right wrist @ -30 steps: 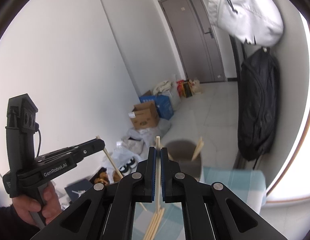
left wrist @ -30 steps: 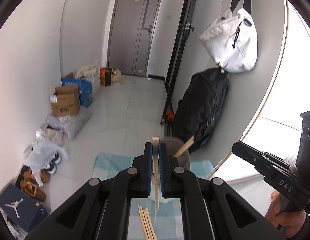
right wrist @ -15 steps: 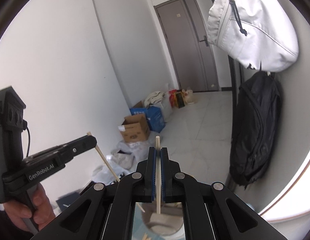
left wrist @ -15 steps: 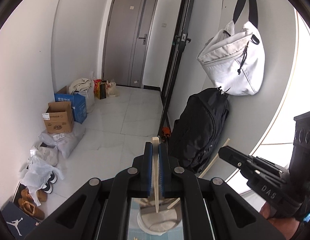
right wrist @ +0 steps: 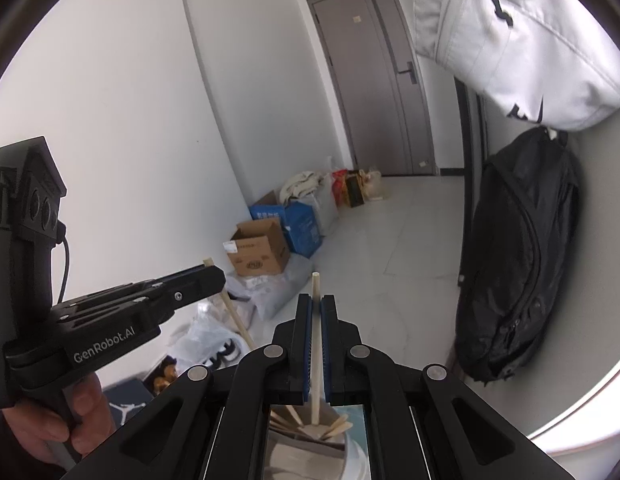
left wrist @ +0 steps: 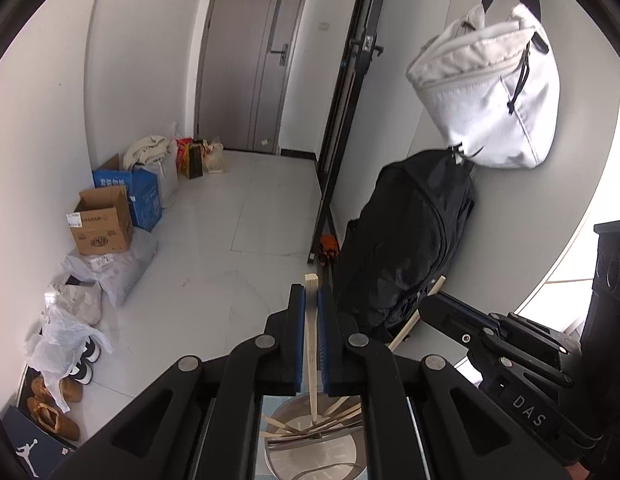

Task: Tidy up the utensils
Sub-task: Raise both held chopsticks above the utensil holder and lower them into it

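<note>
My left gripper [left wrist: 310, 300] is shut on a flat wooden chopstick [left wrist: 311, 344] held upright, its lower end over the metal holder [left wrist: 318, 448]. The holder has several wooden sticks [left wrist: 342, 412] leaning in it. My right gripper [right wrist: 316, 308] is shut on a round wooden chopstick [right wrist: 316, 352], upright above the same holder [right wrist: 305, 448]. Each gripper shows in the other's view: the right one [left wrist: 434, 304] with its stick, the left one [right wrist: 213, 276] with its stick.
A black backpack [left wrist: 406, 240] and a white bag [left wrist: 490, 92] hang on the right wall. Cardboard boxes [left wrist: 101, 220], plastic bags and shoes [left wrist: 53, 400] line the left wall. A grey door [left wrist: 249, 56] is at the far end.
Both grippers have risen and moved forward over the holder with their chopsticks. The teal cloth and loose sticks on it have dropped out of view.
</note>
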{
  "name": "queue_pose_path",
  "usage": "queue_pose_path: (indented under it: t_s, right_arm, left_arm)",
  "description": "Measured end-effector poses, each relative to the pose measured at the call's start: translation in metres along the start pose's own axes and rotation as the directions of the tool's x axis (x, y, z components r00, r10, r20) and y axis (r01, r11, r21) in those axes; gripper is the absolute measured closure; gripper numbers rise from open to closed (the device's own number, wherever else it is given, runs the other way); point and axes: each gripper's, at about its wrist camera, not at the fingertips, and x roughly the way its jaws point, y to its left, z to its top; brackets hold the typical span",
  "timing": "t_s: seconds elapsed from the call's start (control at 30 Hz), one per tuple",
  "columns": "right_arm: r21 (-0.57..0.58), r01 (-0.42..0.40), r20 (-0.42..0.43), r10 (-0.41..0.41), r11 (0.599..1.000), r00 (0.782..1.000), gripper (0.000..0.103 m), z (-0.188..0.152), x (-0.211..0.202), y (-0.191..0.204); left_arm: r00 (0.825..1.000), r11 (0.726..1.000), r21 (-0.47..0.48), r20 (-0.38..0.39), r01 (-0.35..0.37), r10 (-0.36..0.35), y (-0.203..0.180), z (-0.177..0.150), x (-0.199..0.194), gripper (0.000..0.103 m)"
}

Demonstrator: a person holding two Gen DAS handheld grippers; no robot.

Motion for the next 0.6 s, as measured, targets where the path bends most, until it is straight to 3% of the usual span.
queue_pose_path:
  t_s: [0.4,0.6]
  right_arm:
    - [-0.019,-0.008,-0.064,0.006,1.0,0.998,0.099,-0.015,0.016,0.006]
    - [0.062,-0.053,-0.118,0.06,0.997,0.991,0.097,-0.029,0.019,0.001]
  left_arm:
    - [0.997,0.999,0.018,-0.073,0.035,-0.034,0.001,-0.009,0.015,0.101]
    - [0.98,0.991,0.022,-0.156,0.132,-0.127,0.001,-0.014,0.018,0.1]
